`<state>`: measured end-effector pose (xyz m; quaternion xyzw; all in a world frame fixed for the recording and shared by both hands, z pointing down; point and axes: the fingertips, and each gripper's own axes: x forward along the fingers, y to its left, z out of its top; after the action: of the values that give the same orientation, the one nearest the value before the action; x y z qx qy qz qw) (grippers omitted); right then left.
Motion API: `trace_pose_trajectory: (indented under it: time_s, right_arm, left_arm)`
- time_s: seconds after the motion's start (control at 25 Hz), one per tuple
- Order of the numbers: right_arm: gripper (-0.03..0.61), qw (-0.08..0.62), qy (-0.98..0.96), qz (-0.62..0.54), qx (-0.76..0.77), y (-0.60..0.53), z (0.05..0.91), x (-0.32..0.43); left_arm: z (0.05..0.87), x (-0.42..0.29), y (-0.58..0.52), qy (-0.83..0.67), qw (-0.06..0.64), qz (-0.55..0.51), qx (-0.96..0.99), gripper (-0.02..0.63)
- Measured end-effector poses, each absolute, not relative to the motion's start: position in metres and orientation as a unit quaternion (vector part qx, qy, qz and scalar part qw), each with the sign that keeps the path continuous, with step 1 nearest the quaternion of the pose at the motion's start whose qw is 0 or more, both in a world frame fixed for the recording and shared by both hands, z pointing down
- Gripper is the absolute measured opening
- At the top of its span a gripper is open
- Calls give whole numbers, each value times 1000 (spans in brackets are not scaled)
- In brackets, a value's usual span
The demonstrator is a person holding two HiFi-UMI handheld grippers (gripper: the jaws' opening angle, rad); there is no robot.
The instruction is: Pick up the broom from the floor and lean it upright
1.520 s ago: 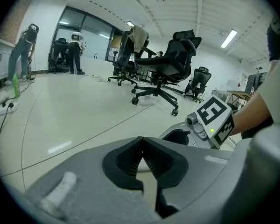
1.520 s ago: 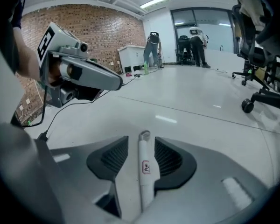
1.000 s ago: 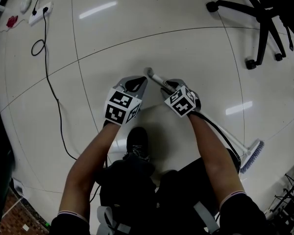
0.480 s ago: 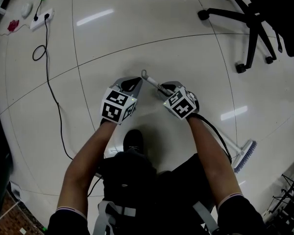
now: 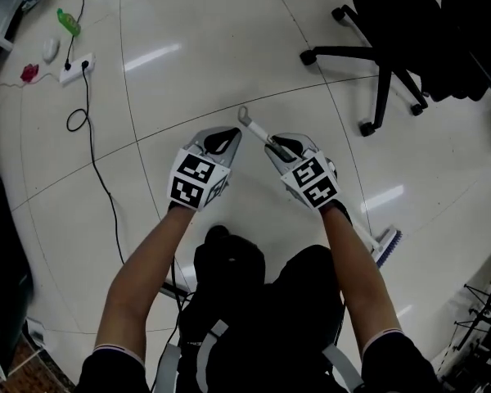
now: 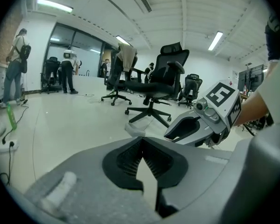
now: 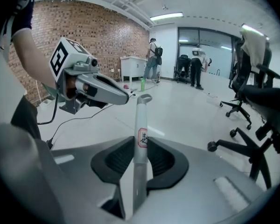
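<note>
The broom point(image 5: 256, 128) is now off the floor point(image 5: 172, 23) at its handle end. The right gripper point(image 5: 280, 144) has just been closing and is clamped on the handle a little below the hanging loop, as the right gripper view shows with the shaft pinched between the pads point(image 7: 155, 158). Over the last second both hands have risen, and the brush head point(image 5: 387, 246) has drawn in toward the person's feet. The brush head seems to be still on the floor, so the broom slants up from it. The left gripper point(image 5: 227, 137) hangs just beside the handle tip, its jaws together on nothing. I judge the pickup done and the raising under way. The shaft still has to be swung upright and carried to a support, and the office chair point(image 5: 376, 80) stands nearby.
</note>
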<state>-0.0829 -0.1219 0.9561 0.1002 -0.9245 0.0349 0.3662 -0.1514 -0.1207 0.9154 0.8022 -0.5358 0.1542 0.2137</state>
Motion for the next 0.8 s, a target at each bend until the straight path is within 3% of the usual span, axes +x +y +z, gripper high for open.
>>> trace_pose_trajectory:
  time_s: [0.4, 0.8]
  right_arm:
    - [95, 311, -935, 15, 168, -143, 724, -39]
    - [97, 264, -925, 27, 272, -152, 542, 59]
  left_arm:
    - [701, -110, -147, -501, 176, 139, 836, 0]
    - [536, -30, -146, -448, 122, 157, 872, 0]
